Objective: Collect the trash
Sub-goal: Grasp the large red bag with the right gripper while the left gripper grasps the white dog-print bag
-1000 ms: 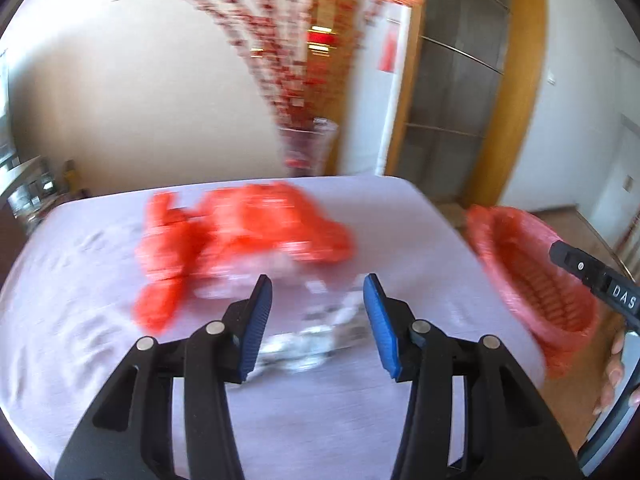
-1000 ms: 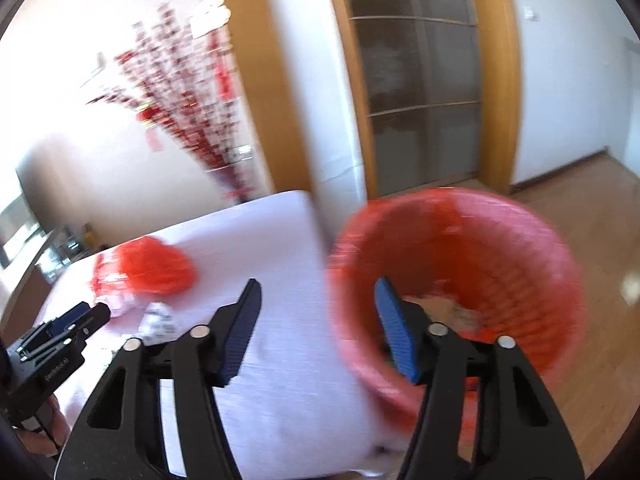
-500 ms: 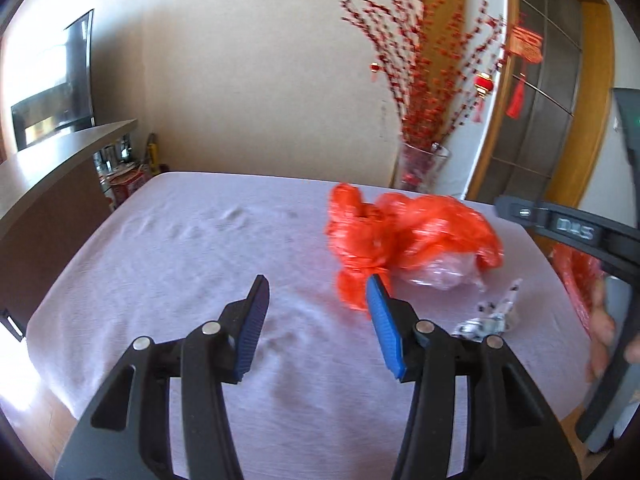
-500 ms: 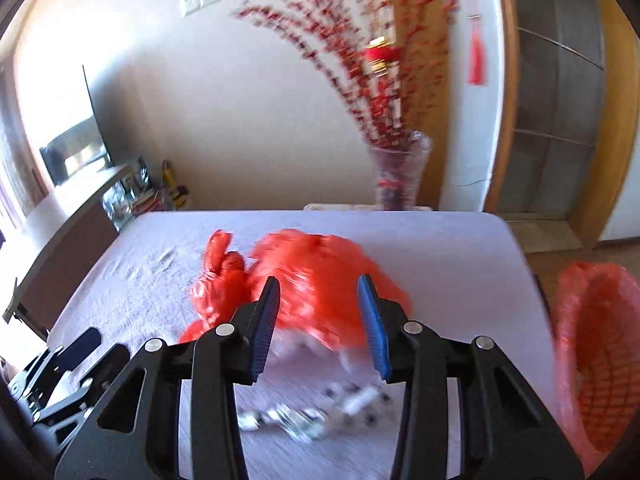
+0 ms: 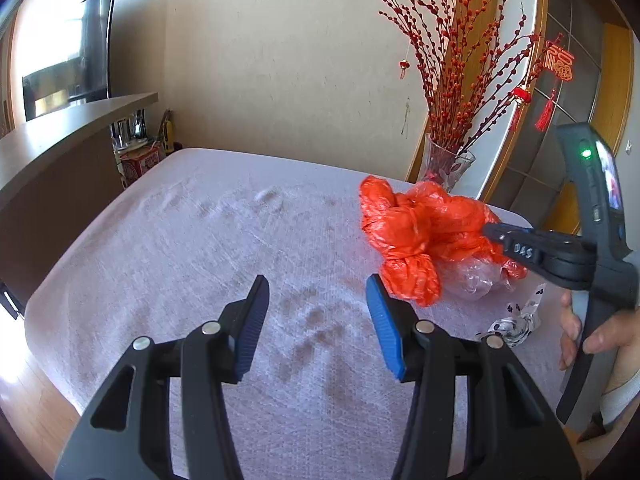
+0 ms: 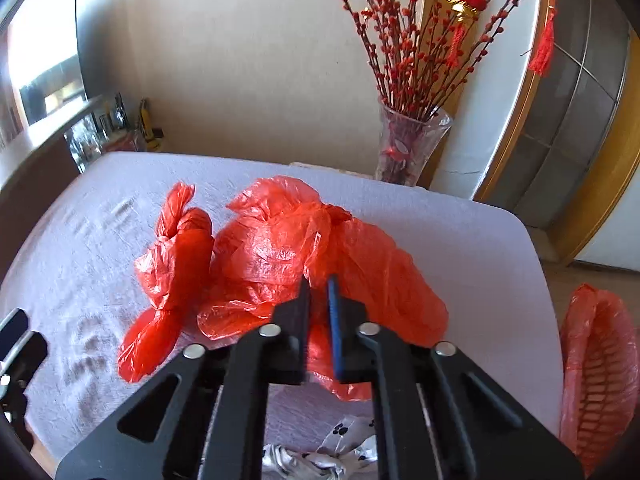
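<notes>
A crumpled red plastic bag [image 6: 280,252] lies on the lilac table [image 6: 460,240], with a clear plastic piece [image 5: 474,280] under it. My right gripper [image 6: 319,284] is shut on the red bag's upper fold; it also shows in the left wrist view [image 5: 496,234]. A white wrapper with black paw prints [image 6: 344,440] lies near the table's front edge, also in the left wrist view [image 5: 516,316]. My left gripper [image 5: 316,296] is open and empty above the table, left of the bag.
A red-lined waste basket [image 6: 600,372] stands off the table's right edge. A glass vase with red berry branches [image 6: 408,148] stands behind the table's far edge. A dark counter with jars [image 5: 60,148] runs along the left.
My right gripper has moved in on the red bag and closed on it. My left gripper has stayed open, with the view shifted slightly left.
</notes>
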Available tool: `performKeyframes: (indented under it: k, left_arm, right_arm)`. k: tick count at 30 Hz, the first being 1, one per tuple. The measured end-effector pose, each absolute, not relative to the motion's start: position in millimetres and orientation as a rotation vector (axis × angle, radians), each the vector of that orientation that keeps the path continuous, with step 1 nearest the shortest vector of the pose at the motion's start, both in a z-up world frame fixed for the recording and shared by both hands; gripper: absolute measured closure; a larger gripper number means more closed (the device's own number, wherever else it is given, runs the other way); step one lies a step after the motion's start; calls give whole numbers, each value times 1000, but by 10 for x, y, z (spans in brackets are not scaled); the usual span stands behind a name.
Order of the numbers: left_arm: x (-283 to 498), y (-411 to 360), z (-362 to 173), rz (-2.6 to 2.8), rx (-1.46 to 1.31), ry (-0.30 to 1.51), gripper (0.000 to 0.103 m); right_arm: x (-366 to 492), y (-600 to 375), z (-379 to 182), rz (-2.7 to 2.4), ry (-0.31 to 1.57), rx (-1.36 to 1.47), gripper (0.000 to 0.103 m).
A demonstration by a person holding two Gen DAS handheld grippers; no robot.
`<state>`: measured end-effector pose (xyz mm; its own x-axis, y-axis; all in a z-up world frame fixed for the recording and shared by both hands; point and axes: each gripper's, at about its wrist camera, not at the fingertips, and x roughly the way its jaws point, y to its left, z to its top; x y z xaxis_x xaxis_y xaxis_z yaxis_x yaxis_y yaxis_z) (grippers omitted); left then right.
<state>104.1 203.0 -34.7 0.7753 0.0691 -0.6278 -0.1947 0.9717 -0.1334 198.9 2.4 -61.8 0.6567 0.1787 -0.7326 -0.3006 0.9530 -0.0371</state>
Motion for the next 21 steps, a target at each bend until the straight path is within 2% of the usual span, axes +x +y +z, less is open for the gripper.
performKeyframes:
  k: [12,21]
  left_arm:
    - [1073,1835,-311,100,-170,666,53]
    - [1223,1328,-255,-86,-102,686,52]
  right_arm:
    - [1769,-403,-185,265,687,-33,100]
    - [1474,-1062,-45,134,611,35,100]
